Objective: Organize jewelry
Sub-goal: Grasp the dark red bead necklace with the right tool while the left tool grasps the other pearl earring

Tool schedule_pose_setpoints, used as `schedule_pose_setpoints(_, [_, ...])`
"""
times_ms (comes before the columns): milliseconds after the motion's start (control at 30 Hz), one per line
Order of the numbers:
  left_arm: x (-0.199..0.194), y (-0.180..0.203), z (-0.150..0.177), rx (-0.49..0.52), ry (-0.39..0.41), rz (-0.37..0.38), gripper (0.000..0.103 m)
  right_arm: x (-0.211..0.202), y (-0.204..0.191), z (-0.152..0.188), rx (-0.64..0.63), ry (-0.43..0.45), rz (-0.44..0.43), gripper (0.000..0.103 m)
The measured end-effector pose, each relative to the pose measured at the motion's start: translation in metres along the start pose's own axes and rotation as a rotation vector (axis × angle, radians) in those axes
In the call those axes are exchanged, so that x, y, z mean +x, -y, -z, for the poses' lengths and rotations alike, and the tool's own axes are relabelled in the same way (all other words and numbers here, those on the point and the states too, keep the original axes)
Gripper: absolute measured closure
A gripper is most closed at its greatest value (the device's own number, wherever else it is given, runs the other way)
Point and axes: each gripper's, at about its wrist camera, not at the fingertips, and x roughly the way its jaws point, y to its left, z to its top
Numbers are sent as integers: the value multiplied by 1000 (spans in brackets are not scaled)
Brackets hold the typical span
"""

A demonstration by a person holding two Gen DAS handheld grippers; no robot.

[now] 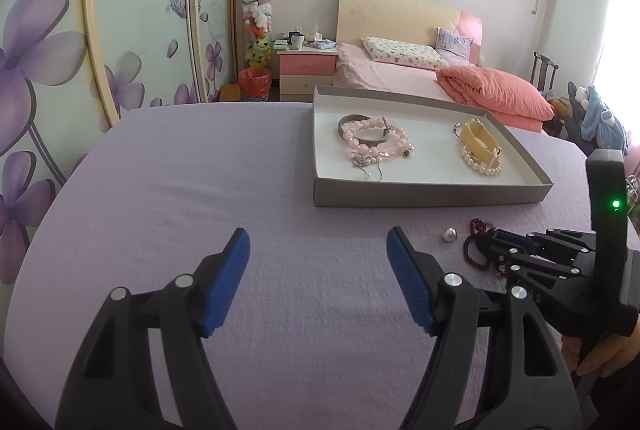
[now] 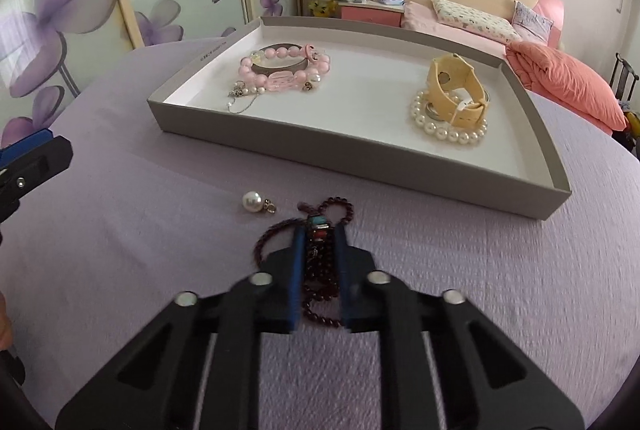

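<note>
A grey tray [image 2: 352, 158] with a white inside sits on the purple table. In it lie pink bead bracelets [image 2: 286, 68] on the left and a yellow watch [image 2: 456, 90] on a pearl bracelet [image 2: 448, 134] on the right. In front of the tray lie a loose pearl pendant [image 2: 253, 201] and a dark red bead bracelet [image 2: 320, 262]. My right gripper [image 2: 319, 230] is closed around the dark red bracelet on the table. My left gripper [image 1: 318, 244] is open and empty, left of the pendant [image 1: 450, 235] and the bracelet [image 1: 476, 250]. The tray also shows in the left wrist view [image 1: 432, 194].
The purple cloth [image 1: 180, 198] covers the whole table. Behind it are a pink bed [image 1: 400, 70], a nightstand [image 1: 306, 70] and wardrobe doors with purple flowers [image 1: 40, 70]. The left gripper's tip shows at the left edge of the right wrist view [image 2: 28, 158].
</note>
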Motion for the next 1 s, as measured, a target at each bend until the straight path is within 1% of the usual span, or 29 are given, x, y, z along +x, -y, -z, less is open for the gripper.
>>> schedule_pose_setpoints(133, [3, 5, 2, 10, -13, 6, 32, -6, 7, 6, 1, 6, 30, 95])
schedule_pose_setpoints(233, [7, 14, 2, 33, -25, 15, 32, -11, 21, 11, 42, 12, 33, 95])
schedule_pose_setpoints(433, [20, 42, 3, 88, -51, 53, 32, -32, 55, 17, 128, 72, 23, 95])
schedule_pose_setpoints(633, [39, 73, 3, 117, -89, 82, 33, -49, 74, 15, 171, 126, 13, 95])
schedule_pose_setpoints(800, [58, 96, 7, 144, -130, 90, 48, -56, 84, 12, 199, 160, -4, 95])
schedule_pose_setpoints(867, [65, 104, 7, 152, -145, 92, 55, -55, 86, 12, 200, 161, -8, 95])
schedule_pose_setpoints(900, [67, 106, 7, 153, -147, 91, 57, -55, 86, 12, 201, 162, -10, 95])
schedule_pose_setpoints(967, [74, 112, 5, 153, -154, 91, 66, -54, 88, 12, 204, 158, -15, 95])
schedule_pose_setpoints(1000, [77, 114, 5, 152, -158, 94, 69, -53, 89, 12, 207, 155, -18, 95])
